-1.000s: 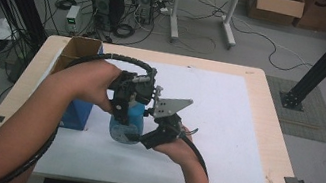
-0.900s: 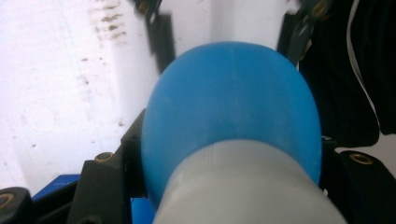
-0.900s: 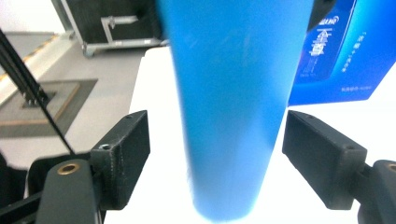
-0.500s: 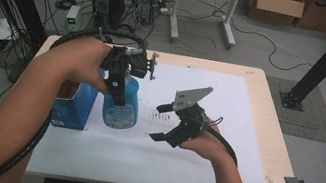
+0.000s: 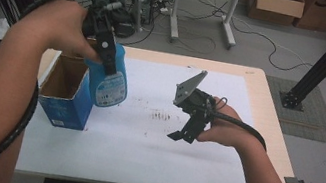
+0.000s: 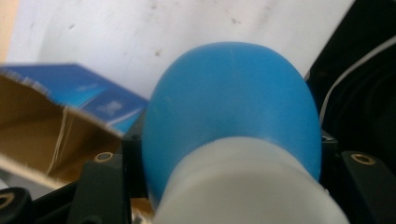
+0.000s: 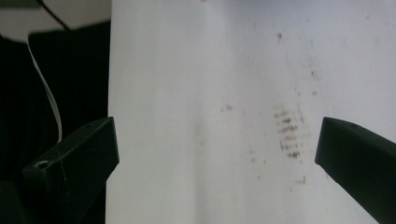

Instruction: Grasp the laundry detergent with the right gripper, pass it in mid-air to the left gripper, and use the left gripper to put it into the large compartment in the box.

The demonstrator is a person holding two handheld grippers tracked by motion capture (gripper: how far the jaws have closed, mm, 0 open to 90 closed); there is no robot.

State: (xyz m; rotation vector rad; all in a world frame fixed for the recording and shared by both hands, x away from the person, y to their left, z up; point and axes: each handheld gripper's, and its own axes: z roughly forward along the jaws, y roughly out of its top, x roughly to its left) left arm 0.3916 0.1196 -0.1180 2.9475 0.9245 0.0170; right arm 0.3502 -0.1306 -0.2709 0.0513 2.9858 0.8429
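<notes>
You hold the blue bottle (image 5: 110, 80) clear of the table, roughly upright and slightly tilted, by its white neck. It has a rounded blue body with a printed label, and hangs just beside the open blue cardboard box (image 5: 66, 89).

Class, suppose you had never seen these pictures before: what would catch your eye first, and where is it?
First, the blue bottle, held up off the table by the left hand-held gripper, just right of the open blue cardboard box near the table's left edge. Next, the right hand-held gripper, jaws wide apart with nothing between them, above the white sheet close to a patch of dark smudges.
</notes>
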